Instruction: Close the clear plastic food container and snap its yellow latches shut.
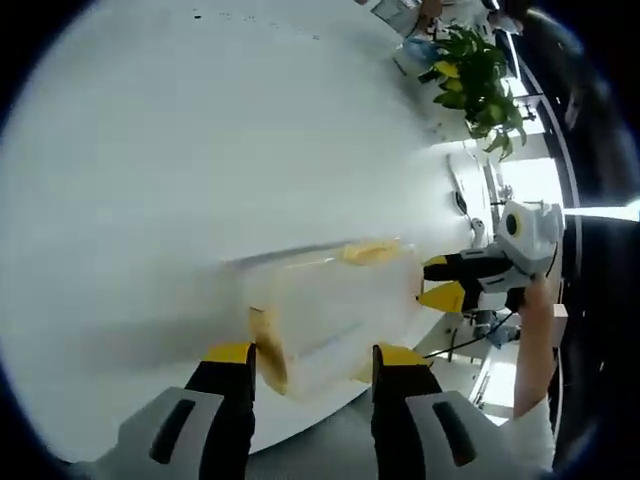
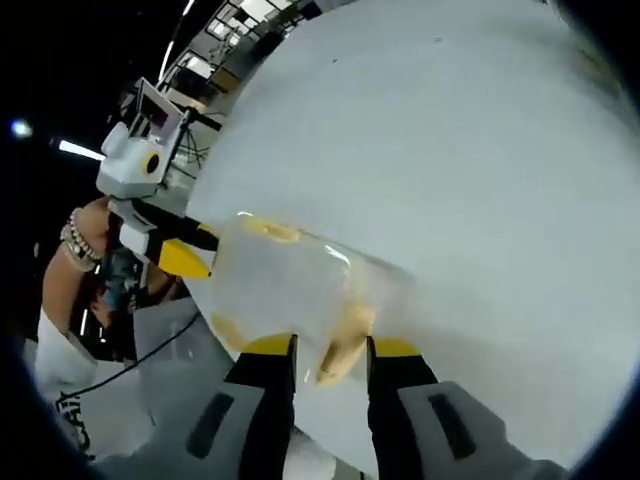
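The clear plastic container lies on the white table with its lid on. One yellow latch shows on its far long side and another at its near end. My left gripper is open, its jaws standing either side of that near end. In the right gripper view the container reaches down to my right gripper, whose narrow jaws are shut on a yellow end latch. The right gripper also shows at the container's far end, and the left gripper at the opposite end.
A potted green plant stands at the table's far edge. The container sits close to the table's near edge. A person's hand and a braceleted wrist hold the grippers.
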`<action>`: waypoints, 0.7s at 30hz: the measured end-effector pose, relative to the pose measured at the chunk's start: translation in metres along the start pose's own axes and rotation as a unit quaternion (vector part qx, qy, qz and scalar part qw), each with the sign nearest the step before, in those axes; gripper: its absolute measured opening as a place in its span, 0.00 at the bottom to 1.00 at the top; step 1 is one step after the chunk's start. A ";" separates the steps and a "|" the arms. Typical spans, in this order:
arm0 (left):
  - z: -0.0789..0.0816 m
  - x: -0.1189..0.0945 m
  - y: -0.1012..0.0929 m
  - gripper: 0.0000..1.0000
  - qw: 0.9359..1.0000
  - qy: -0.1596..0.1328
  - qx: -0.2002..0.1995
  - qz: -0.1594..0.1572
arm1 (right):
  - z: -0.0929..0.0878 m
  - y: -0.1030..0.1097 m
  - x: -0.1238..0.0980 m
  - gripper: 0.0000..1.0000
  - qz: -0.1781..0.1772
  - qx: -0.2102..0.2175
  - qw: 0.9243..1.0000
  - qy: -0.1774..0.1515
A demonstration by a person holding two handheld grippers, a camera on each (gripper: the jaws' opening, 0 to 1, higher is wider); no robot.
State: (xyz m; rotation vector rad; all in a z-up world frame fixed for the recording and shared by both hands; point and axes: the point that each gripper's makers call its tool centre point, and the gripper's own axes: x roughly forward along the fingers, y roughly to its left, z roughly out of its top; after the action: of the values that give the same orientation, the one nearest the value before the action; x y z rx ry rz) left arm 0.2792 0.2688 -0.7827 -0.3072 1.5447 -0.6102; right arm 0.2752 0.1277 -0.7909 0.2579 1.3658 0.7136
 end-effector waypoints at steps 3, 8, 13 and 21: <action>0.001 0.003 0.004 0.39 1.000 -0.003 -0.001 0.016 | 0.005 0.001 -0.001 0.24 0.002 0.015 1.000 -0.006; 0.001 0.002 0.013 0.26 0.999 -0.006 0.005 0.043 | 0.009 -0.002 -0.002 0.23 0.000 0.022 1.000 -0.002; 0.002 0.003 0.010 0.28 0.999 -0.004 0.001 0.052 | 0.008 -0.001 -0.002 0.23 -0.001 0.023 1.000 -0.001; 0.003 0.004 0.011 0.27 0.998 -0.006 0.000 0.063 | 0.008 -0.001 -0.002 0.22 -0.001 0.026 1.000 -0.005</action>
State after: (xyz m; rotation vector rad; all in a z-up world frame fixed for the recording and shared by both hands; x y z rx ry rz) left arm 0.2841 0.2748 -0.7916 -0.2114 1.5395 -0.5070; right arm 0.2830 0.1272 -0.7885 0.3005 1.3765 0.6758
